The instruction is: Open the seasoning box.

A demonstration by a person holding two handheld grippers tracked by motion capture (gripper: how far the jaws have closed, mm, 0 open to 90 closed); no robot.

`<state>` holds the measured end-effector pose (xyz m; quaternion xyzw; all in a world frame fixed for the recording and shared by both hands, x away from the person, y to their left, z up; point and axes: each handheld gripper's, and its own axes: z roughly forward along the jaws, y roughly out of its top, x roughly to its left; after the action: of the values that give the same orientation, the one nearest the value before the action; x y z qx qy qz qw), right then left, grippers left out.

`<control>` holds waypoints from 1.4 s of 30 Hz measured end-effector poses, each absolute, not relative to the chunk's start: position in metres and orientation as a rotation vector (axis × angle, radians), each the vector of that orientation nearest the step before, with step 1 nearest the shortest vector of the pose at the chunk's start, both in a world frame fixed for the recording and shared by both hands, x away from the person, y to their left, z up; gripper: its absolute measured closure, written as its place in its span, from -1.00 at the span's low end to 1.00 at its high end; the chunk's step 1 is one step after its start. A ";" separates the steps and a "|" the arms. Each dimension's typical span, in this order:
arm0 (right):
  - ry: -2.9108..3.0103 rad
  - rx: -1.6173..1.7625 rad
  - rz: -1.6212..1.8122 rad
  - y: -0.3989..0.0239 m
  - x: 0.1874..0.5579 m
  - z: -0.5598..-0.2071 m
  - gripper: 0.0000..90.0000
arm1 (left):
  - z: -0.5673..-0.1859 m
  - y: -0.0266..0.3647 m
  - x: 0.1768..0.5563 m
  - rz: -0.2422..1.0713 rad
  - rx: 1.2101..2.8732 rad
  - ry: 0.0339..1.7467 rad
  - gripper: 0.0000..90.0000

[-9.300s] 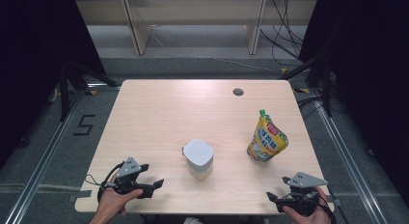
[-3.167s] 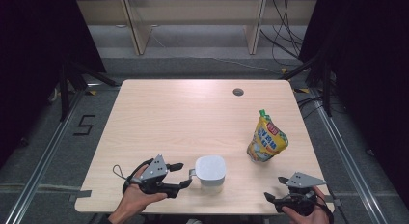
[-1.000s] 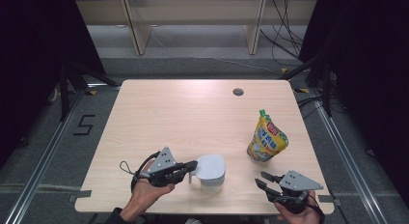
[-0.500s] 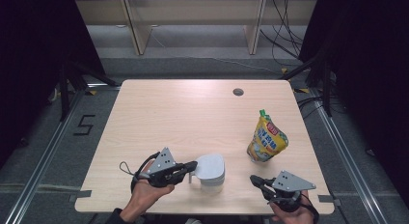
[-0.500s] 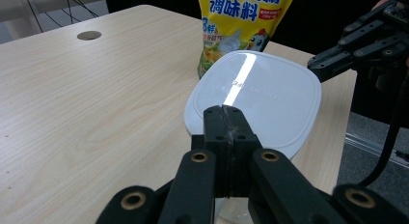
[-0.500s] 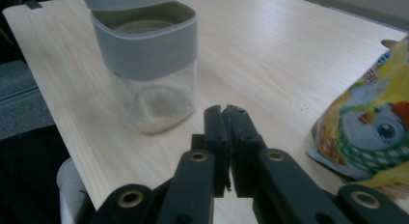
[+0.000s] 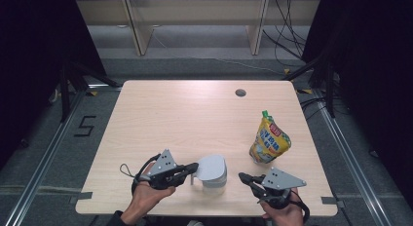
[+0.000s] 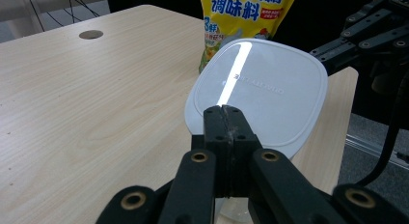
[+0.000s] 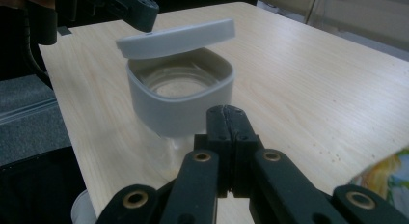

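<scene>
A white square container (image 7: 214,181) stands near the table's front edge, and its clear inside (image 9: 173,86) looks empty. Its white lid (image 7: 212,166) is lifted and tilted above the rim (image 9: 176,38). My left gripper (image 7: 194,168) is shut on the lid's near edge (image 8: 224,110). My right gripper (image 7: 242,177) is shut just right of the container with nothing between its fingertips (image 9: 226,110). A yellow seasoning pouch (image 7: 269,143) stands upright behind my right gripper.
The wooden table (image 7: 195,114) has a round cable hole (image 7: 240,93) at its far right. The pouch (image 8: 246,11) rises right behind the lid (image 8: 260,89) in the left gripper view. Dark floor and shelving lie beyond the table edges.
My right gripper has shut its jaws and moved left toward the container. The left gripper and the raised lid have stayed put.
</scene>
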<state>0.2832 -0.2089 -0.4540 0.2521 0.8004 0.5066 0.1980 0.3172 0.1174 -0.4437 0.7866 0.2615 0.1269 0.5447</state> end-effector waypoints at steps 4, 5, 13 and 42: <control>2.245 0.656 1.424 -0.196 0.286 -0.451 1.00 | -0.445 0.118 0.317 0.302 1.860 0.627 0.98; 2.249 0.658 1.430 -0.194 0.286 -0.450 1.00 | -0.445 0.118 0.317 0.303 1.861 0.626 0.98; 2.262 0.612 1.434 -0.180 0.291 -0.446 1.00 | -0.445 0.118 0.317 0.300 1.859 0.638 0.98; 2.234 0.533 1.442 -0.156 0.291 -0.432 1.00 | -0.469 0.161 0.292 0.273 1.956 0.642 -0.27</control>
<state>0.2908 -0.1562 -0.4316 0.1922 0.8047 0.5197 0.2131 0.2923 0.1605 -0.4687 0.8115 0.2662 0.1134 0.5076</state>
